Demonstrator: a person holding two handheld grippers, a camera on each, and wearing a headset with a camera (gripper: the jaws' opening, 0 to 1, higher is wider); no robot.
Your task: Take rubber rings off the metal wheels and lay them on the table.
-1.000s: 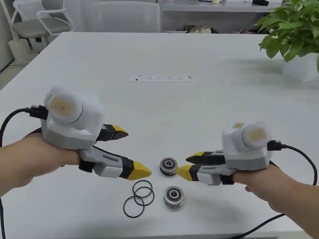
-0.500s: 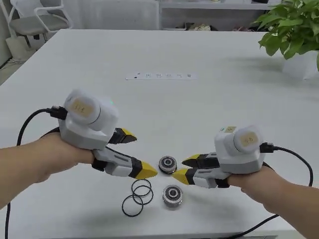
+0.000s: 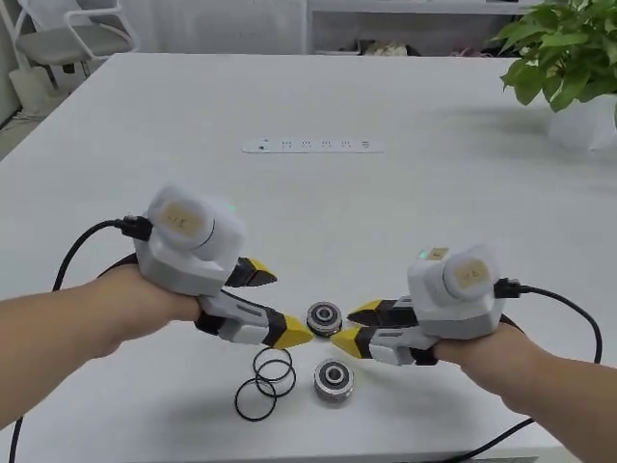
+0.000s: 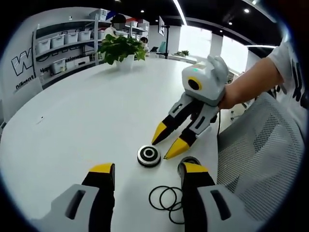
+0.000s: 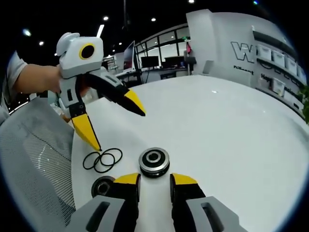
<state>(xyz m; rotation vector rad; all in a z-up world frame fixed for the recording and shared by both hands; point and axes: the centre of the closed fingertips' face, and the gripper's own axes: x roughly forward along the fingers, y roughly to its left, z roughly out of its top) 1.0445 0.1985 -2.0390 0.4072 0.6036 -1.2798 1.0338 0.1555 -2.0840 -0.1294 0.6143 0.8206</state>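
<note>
A small metal wheel (image 3: 325, 318) with a dark rim lies on the white table (image 3: 318, 203), between the tips of both grippers. My left gripper (image 3: 281, 305) stands open just left of it, its jaws wide apart. My right gripper (image 3: 347, 325) is open with a narrower gap, its tips close to the wheel's right side. Along the left gripper's jaws (image 4: 146, 169) the wheel (image 4: 148, 155) lies straight ahead, with the right gripper (image 4: 163, 147) beyond it. A second wheel (image 3: 334, 379) lies nearer me. Three loose black rubber rings (image 3: 265, 384) overlap on the table beside it.
A white power strip (image 3: 313, 146) lies mid-table. A potted plant (image 3: 569, 68) stands at the far right corner, and office chairs (image 3: 67, 39) stand beyond the far left edge. Cables trail from both grippers toward me.
Both grippers have closed in on the upper wheel: the left one moved right and down, the right one moved left. Wheels and rings have stayed put.
</note>
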